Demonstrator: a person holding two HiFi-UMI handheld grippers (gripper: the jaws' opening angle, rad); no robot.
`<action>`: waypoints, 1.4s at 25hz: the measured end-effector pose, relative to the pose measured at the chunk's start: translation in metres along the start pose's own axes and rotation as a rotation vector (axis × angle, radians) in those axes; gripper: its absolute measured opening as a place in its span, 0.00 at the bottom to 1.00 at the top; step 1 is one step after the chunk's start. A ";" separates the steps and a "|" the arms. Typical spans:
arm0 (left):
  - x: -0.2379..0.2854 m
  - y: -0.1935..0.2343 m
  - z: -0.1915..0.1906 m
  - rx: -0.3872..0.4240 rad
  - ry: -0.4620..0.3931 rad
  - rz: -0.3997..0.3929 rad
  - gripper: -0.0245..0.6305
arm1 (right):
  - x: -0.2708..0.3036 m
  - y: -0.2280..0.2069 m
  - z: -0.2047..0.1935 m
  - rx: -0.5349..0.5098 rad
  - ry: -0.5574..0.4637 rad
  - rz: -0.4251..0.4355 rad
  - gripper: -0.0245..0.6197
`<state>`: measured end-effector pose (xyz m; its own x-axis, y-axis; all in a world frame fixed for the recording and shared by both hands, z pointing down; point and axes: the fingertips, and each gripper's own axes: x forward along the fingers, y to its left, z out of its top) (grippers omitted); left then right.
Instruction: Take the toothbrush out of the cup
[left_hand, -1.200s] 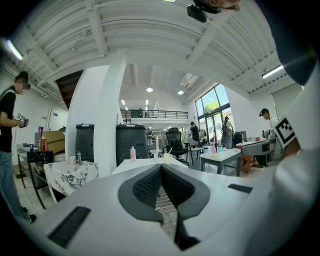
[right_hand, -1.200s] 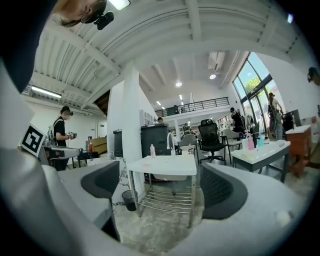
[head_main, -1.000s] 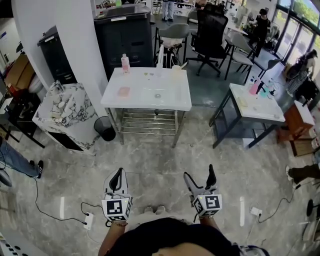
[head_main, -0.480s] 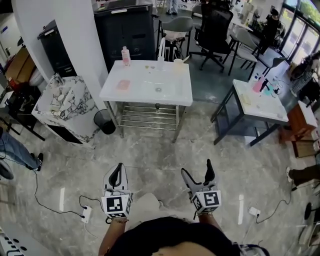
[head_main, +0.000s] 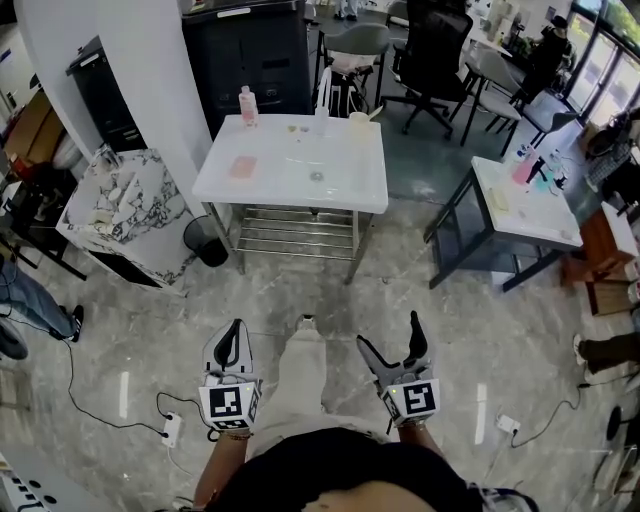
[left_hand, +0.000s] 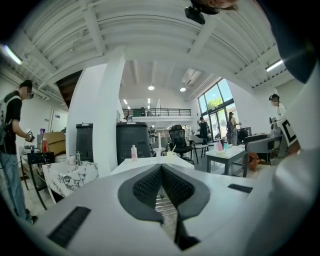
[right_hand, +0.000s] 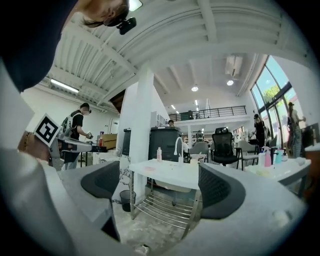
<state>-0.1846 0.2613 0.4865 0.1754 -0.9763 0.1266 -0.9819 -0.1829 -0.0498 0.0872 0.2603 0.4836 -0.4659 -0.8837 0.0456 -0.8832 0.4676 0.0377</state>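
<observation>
The cup (head_main: 360, 121) with a toothbrush leaning out of it stands at the far right corner of a white sink table (head_main: 250, 185), several steps ahead of me. It shows small in the left gripper view (left_hand: 170, 153) and in the right gripper view (right_hand: 194, 158). My left gripper (head_main: 235, 335) is held low near my body, its jaws shut and empty (left_hand: 161, 169). My right gripper (head_main: 392, 338) hangs beside it, open with nothing between its pads (right_hand: 160, 185). Both are far from the table.
On the table stand a pink bottle (head_main: 246, 103) and a faucet (head_main: 323, 98). A marbled counter (head_main: 120, 205) and a black bin (head_main: 203, 240) lie to its left, a grey table (head_main: 525, 200) to its right. A power strip (head_main: 170, 430) lies on the floor.
The view has drawn slightly nearer the sink table, and my leg has swung forward between the grippers. Both grippers keep their states.
</observation>
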 end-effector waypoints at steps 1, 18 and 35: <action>0.011 0.001 0.000 0.000 -0.001 -0.005 0.04 | 0.007 -0.002 0.000 -0.029 -0.004 -0.001 0.79; 0.278 0.049 0.044 -0.006 -0.014 -0.042 0.04 | 0.236 -0.153 0.020 0.087 -0.035 -0.106 0.79; 0.479 0.079 0.070 0.024 -0.024 -0.101 0.04 | 0.392 -0.265 0.011 0.124 -0.003 -0.230 0.79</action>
<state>-0.1730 -0.2293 0.4735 0.2751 -0.9553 0.1085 -0.9572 -0.2827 -0.0617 0.1377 -0.2098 0.4808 -0.2516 -0.9667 0.0475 -0.9658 0.2477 -0.0762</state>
